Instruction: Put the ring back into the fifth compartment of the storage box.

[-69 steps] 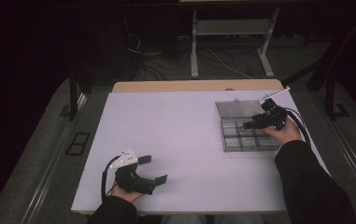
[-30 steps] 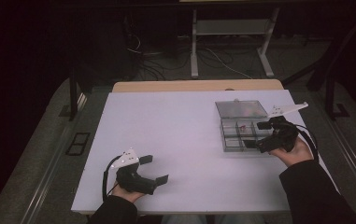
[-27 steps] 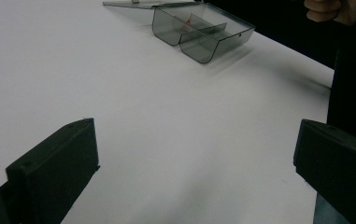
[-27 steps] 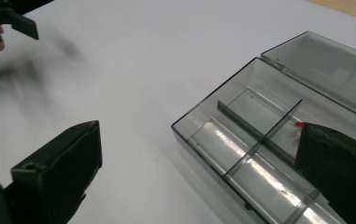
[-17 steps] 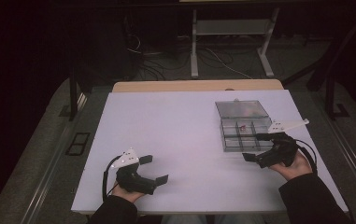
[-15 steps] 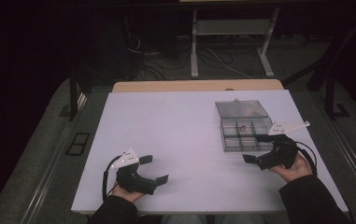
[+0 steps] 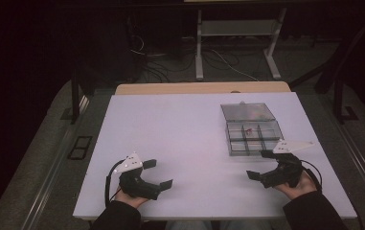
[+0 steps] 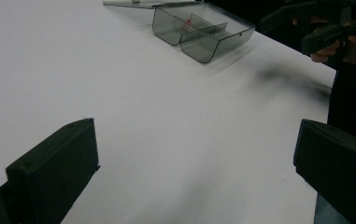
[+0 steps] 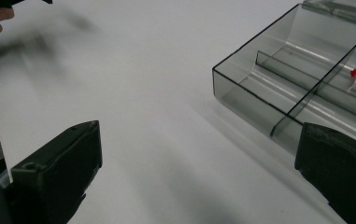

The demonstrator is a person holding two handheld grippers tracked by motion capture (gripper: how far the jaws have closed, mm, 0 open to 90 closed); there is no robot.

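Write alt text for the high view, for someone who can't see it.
A person's two hands rest on a white table, each holding an open black gripper: left gripper, right gripper. A clear compartment box with its lid open sits just beyond the right one, a small red item inside.

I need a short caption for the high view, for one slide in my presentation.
Two open hand-held grippers, left and right, rest low on the white table near an open compartment box.

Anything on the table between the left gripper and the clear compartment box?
No. Bare white table runs from the left gripper to the clear compartment box, as the high view and left gripper view both show.
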